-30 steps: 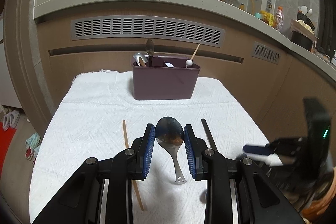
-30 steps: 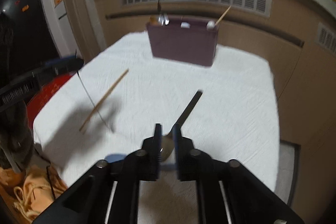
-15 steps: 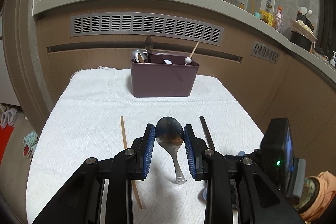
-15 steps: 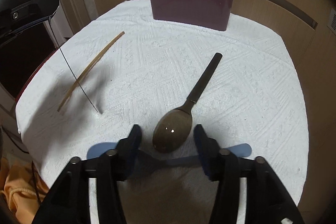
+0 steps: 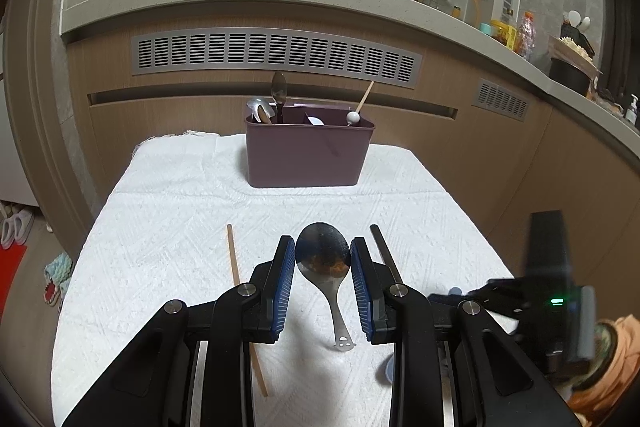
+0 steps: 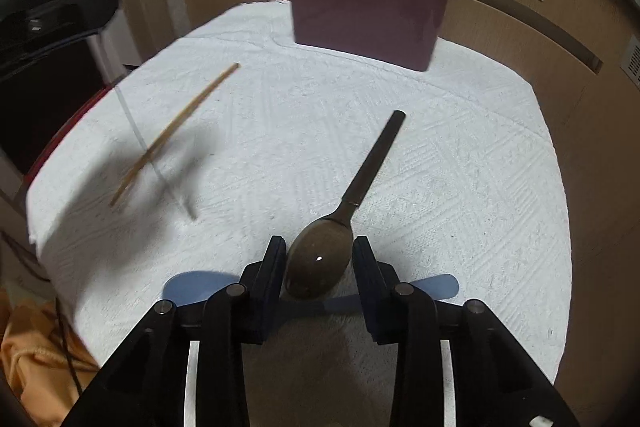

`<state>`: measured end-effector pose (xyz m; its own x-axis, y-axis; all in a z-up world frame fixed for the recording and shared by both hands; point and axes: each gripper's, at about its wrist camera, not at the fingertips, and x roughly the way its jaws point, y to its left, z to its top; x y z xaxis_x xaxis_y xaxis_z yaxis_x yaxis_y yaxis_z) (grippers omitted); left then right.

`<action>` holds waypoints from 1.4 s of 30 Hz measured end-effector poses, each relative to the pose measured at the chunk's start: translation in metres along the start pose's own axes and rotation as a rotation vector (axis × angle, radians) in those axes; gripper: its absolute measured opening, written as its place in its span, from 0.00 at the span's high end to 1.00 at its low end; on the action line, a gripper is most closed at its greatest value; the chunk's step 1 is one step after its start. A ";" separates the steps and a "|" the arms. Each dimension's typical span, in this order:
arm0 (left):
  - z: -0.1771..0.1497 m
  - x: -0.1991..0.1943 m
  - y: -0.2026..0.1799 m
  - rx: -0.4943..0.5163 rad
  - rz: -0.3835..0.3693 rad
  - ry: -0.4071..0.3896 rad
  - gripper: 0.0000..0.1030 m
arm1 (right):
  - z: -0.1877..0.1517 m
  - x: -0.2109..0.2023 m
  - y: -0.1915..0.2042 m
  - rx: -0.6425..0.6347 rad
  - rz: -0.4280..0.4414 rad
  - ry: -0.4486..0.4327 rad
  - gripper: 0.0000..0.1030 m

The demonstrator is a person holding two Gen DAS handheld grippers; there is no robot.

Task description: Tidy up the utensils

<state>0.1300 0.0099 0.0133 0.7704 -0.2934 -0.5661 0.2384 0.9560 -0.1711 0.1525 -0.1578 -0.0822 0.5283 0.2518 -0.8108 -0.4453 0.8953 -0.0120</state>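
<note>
**Two spoons gripped over a white-clothed table**

A kitchen counter with a long slatted vent runs behind a table under a white textured cloth (image 5: 168,227). At the table's far edge, upper centre of both views, stands a purple plastic utensil caddy (image 5: 306,157), already holding a few spoons and a wooden stick with a white ball end.

In the left wrist view, the left gripper (image 5: 323,255) pinches the bowl of a shiny steel spoon (image 5: 324,259) between its blue-ribbed pads, low in the centre; the handle hangs down toward the camera, clear of the cloth. A thin wooden chopstick (image 5: 236,267) lies on the cloth just left of that gripper, and a dark handle shows just to its right.

In the right wrist view, the right gripper (image 6: 320,259) has just been closing its jaws around the bowl of a dark brown wooden spoon (image 6: 320,263), and the pads now sit against both sides of it. The spoon lies on the cloth, its black handle angled toward the upper right. The chopstick appears at centre left, blurred.
</note>
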 end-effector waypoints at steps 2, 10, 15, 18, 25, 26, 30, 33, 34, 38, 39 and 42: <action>0.000 0.000 0.001 -0.004 -0.002 0.001 0.71 | -0.004 -0.014 0.001 -0.082 0.026 -0.015 0.59; 0.000 0.003 -0.001 -0.003 -0.015 0.006 0.71 | -0.031 -0.037 0.014 -0.349 0.048 0.020 0.37; 0.000 0.004 -0.002 -0.001 -0.013 0.008 0.71 | -0.025 -0.020 0.021 -0.375 0.048 0.032 0.37; 0.000 0.005 0.000 -0.006 -0.009 0.006 0.71 | -0.011 -0.008 0.020 -0.360 0.057 0.027 0.37; -0.001 0.006 0.011 -0.018 0.002 0.009 0.71 | 0.019 0.015 0.032 -0.327 0.136 0.030 0.37; -0.001 0.005 0.013 -0.020 0.004 0.009 0.71 | 0.019 0.014 0.035 -0.336 0.168 0.031 0.37; -0.002 0.005 0.018 -0.030 0.009 0.010 0.71 | 0.016 0.009 0.045 -0.383 0.277 0.034 0.37; -0.002 0.006 0.020 -0.032 0.007 0.014 0.71 | 0.012 0.006 0.047 -0.397 0.309 0.035 0.37; -0.002 0.007 0.020 -0.032 0.007 0.015 0.71 | 0.010 0.007 0.048 -0.407 0.296 0.039 0.37; -0.003 0.009 0.019 -0.028 0.006 0.022 0.71 | 0.011 0.015 0.045 -0.406 0.258 0.061 0.37; -0.003 0.009 0.018 -0.026 0.007 0.024 0.71 | 0.013 0.019 0.043 -0.393 0.256 0.067 0.37; -0.002 0.008 0.017 -0.024 0.011 0.026 0.71 | 0.016 0.025 0.035 -0.351 0.257 0.092 0.44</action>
<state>0.1396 0.0242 0.0041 0.7574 -0.2831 -0.5884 0.2156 0.9590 -0.1839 0.1612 -0.1144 -0.0936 0.3089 0.4020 -0.8620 -0.7808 0.6247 0.0116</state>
